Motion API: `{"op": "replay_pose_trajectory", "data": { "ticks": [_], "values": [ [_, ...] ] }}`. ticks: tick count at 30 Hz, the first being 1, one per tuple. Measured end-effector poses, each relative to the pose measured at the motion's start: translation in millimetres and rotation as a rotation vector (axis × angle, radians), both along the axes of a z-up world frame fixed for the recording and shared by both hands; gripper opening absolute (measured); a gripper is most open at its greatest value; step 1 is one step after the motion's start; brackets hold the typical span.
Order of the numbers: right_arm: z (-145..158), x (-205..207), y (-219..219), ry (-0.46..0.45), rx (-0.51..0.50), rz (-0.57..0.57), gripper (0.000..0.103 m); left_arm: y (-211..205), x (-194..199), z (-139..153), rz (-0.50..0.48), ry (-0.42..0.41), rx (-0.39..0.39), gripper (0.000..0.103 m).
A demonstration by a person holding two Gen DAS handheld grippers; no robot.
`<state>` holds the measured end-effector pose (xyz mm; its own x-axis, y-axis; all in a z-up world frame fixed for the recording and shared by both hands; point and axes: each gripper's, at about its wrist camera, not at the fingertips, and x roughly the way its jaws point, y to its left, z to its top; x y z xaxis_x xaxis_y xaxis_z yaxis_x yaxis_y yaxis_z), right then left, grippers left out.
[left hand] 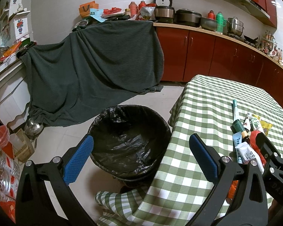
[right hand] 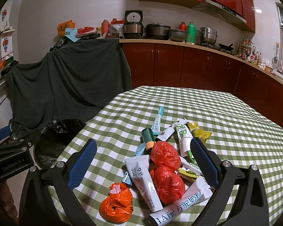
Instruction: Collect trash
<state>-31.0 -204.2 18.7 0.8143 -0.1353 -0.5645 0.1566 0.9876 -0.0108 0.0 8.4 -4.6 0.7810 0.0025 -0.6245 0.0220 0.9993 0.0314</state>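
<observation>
A pile of trash lies on the green checked table (right hand: 226,116): two red crumpled bags (right hand: 167,171), an orange crumpled bag (right hand: 116,203), white sachets (right hand: 144,180), a small green bottle (right hand: 148,137) and a yellow wrapper (right hand: 199,131). My right gripper (right hand: 143,162) is open above the pile, fingers on either side of the red bags, holding nothing. My left gripper (left hand: 141,154) is open and empty above a black-lined trash bin (left hand: 129,141) beside the table's left edge. The pile also shows in the left wrist view (left hand: 249,137), partly hidden by the right gripper.
A dark green cloth (left hand: 92,69) drapes over furniture behind the bin. Red cabinets (right hand: 198,69) with pots line the back wall. A kettle (left hand: 33,126), bottles and a red bag crowd the floor at left (left hand: 1,150).
</observation>
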Motion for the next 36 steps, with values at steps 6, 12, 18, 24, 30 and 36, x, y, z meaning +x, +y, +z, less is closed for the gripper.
{"op": "replay_pose_trajectory", "data": {
  "ticks": [6, 12, 18, 24, 30, 36],
  "values": [
    [5, 0, 0, 0.0, -0.003, -0.005, 0.097, 1, 0, 1, 0.0, 0.0, 0.002, 0.099],
    [5, -12, -12, 0.003, -0.009, -0.042, 0.097, 2, -2, -1, -0.009, 0.001, 0.005, 0.099],
    [1, -23, -35, 0.015, -0.009, -0.103, 0.097, -13, -10, -3, -0.061, 0.006, 0.009, 0.099],
    [-7, -38, -61, 0.028, 0.001, -0.16, 0.096, -36, -20, -9, -0.122, 0.025, 0.023, 0.099],
    [-15, -54, -85, 0.035, 0.002, -0.205, 0.097, -65, -32, -12, -0.187, 0.03, 0.043, 0.099],
    [-22, -72, -104, 0.045, 0.017, -0.242, 0.096, -94, -44, -20, -0.252, 0.066, 0.053, 0.099]
  ]
}}
